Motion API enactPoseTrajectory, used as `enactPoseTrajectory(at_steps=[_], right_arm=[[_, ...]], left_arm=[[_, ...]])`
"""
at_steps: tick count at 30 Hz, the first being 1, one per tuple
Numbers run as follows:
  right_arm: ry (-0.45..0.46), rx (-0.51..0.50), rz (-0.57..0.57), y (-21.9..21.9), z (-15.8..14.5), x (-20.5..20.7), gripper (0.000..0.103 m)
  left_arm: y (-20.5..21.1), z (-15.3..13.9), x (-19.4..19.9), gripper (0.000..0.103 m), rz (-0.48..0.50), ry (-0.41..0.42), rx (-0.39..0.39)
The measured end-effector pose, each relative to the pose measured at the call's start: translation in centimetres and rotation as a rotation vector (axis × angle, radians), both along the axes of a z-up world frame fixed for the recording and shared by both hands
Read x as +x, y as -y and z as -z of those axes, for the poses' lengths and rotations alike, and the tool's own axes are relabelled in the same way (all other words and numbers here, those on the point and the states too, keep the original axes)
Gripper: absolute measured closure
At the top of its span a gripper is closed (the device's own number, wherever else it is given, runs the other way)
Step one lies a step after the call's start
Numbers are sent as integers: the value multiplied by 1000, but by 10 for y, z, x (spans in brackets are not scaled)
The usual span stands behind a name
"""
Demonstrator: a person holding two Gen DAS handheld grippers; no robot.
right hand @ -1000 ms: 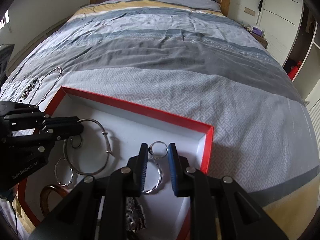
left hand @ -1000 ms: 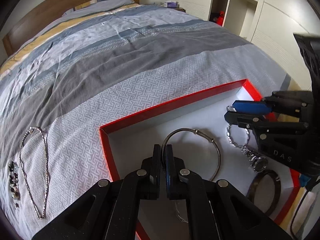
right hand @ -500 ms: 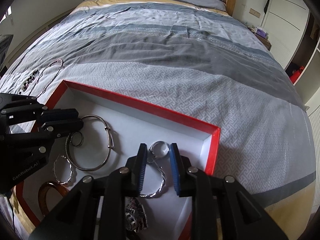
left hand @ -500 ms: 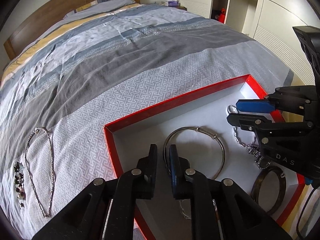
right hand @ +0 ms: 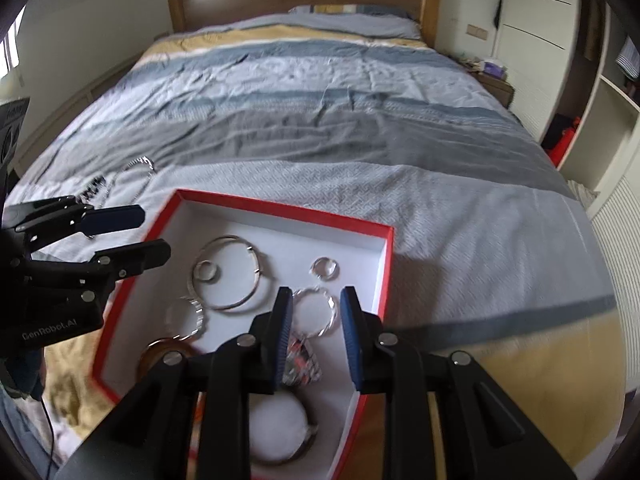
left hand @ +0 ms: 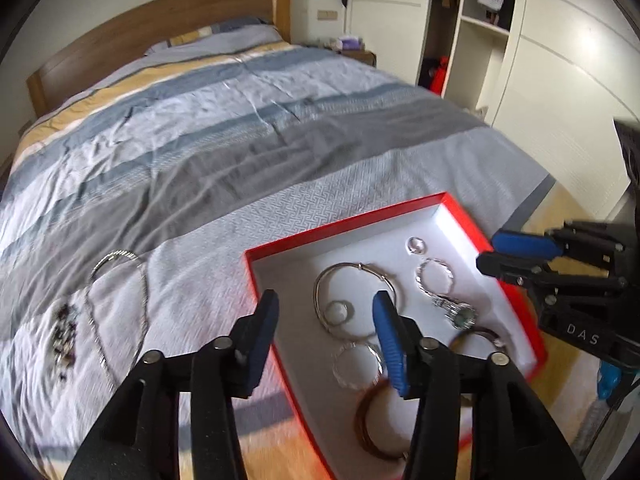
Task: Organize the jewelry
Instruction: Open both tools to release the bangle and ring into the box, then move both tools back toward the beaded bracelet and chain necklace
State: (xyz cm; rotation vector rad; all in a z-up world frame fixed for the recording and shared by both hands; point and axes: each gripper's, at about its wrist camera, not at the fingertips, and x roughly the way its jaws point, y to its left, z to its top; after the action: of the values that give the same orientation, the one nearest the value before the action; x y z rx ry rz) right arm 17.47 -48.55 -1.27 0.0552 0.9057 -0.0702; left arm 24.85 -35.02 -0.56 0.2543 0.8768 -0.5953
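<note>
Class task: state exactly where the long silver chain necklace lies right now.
The silver chain necklace lies on the bedspread outside the red box, left of it in the left wrist view, beside a dark beaded piece.

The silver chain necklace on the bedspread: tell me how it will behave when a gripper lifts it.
The necklace lies in a loose, thin loop, so it will probably go limp and dangle from one pinch point. Its fine links look slippery. Dragged, it may snag the wrinkled bedspread or catch the dark beads beside it.

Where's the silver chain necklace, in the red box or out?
Out. The silver chain necklace lies on the bedspread, left of the red box.
</note>
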Motion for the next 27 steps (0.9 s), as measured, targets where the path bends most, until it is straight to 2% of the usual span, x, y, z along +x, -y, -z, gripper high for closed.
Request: enactPoseTrajectory(at_steps=[2,5,8,15,27], right_arm=[[10,8,14,-7,-6,-14,77],[28,20,26,-20,-17,-38,76],[42,29,33,-34,-25,-58,76],[65,62,30,-81,-37,-100,76],[73,96,-20,-147,-39,-139,75]], left_arm=[[-11,-8,-15,43,-24,15,3],[-31,-17,-41,34,-56,48,25],[-55,-22,-64,34,-84,63,55],[-111,-41,-116,29,-159,106,72],[-195,-65,-176,26,-284,163,57]])
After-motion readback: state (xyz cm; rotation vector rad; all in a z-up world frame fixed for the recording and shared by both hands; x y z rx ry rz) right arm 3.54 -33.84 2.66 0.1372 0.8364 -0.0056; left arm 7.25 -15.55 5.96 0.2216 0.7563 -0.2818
